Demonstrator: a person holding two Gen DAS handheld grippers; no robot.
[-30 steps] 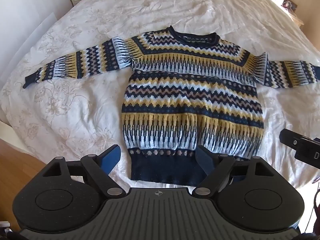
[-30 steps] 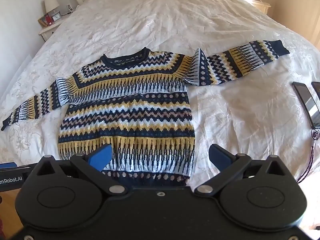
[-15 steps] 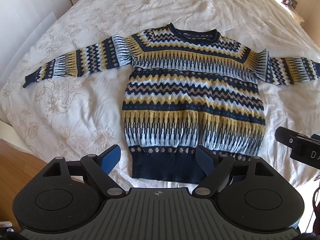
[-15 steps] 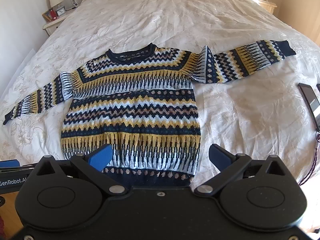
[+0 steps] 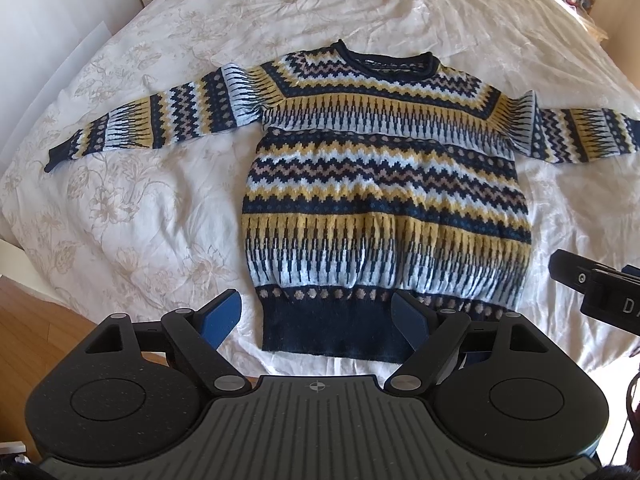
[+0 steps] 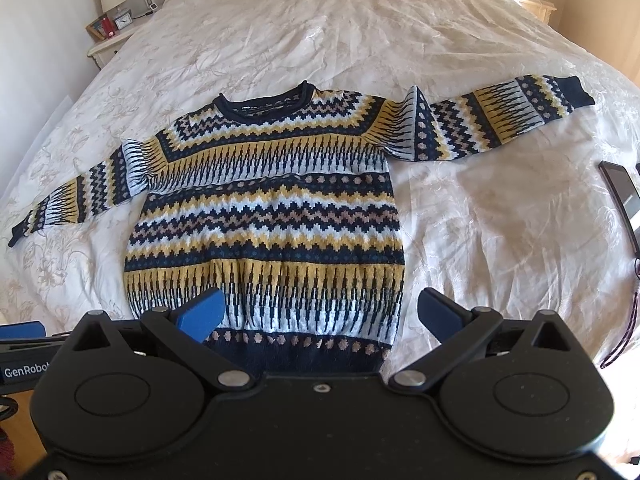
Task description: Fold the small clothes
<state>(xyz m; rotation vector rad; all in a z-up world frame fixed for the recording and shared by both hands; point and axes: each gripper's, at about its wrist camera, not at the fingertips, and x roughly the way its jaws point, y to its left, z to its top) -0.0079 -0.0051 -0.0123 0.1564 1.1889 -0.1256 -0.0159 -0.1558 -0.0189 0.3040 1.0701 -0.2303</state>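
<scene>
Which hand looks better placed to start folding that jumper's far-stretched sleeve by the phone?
Probably the right gripper: the sleeve and phone lie on its side of the jumper, while the left gripper faces the hem's opposite corner. Both are open.

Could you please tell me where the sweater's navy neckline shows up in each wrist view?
Left wrist: neckline upper centre, slightly right.
Right wrist: neckline upper left of centre.
Shared landmark: the sweater's navy hem band, just ahead of each gripper's fingers.
</scene>
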